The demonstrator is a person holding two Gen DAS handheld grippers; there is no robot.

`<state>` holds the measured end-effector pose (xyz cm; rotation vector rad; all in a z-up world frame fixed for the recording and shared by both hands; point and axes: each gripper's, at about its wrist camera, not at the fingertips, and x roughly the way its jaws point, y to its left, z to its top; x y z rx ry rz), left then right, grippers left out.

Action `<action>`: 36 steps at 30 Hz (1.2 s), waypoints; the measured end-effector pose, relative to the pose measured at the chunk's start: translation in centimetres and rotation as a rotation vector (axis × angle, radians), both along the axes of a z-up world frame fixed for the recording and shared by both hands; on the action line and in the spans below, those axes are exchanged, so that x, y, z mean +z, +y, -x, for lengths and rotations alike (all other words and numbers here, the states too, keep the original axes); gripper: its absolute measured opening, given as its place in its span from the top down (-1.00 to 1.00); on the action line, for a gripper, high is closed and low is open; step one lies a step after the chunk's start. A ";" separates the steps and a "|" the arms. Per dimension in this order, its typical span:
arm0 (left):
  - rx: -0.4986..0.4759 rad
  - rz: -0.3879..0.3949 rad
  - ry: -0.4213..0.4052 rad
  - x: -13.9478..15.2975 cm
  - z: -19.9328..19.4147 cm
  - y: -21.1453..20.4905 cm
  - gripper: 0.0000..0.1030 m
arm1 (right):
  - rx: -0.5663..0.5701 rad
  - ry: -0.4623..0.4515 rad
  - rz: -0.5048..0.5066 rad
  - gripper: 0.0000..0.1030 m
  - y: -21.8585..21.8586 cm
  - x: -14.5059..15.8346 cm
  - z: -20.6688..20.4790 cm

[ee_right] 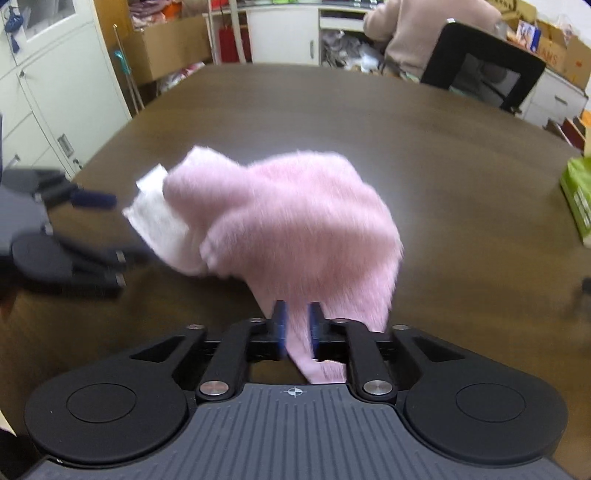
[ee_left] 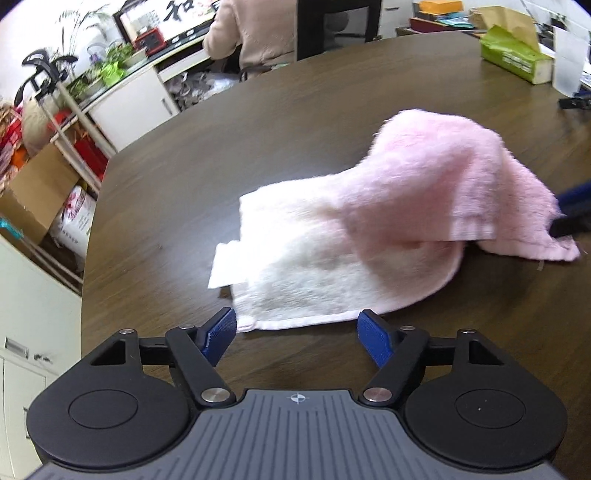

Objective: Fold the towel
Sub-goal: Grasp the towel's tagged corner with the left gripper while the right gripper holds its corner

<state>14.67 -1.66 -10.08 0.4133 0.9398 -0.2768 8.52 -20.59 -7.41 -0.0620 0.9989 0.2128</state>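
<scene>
A pink and white towel lies on the dark wooden table, its pink end lifted and draped over the white part. My left gripper is open and empty, its blue pads just short of the towel's near white edge. My right gripper is shut on a pink corner of the towel and holds it up off the table. The right gripper shows at the right edge of the left wrist view; the left gripper shows blurred at the left of the right wrist view.
A green tissue box stands at the table's far right, also in the right wrist view. A person in a beige top sits beyond the table beside a black chair. Cabinets and cardboard boxes stand to the left.
</scene>
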 end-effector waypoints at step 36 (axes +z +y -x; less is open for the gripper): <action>0.188 0.313 0.221 0.6 -3.3 5.2 0.70 | 0.018 0.041 0.062 0.81 0.3 -2.2 -0.3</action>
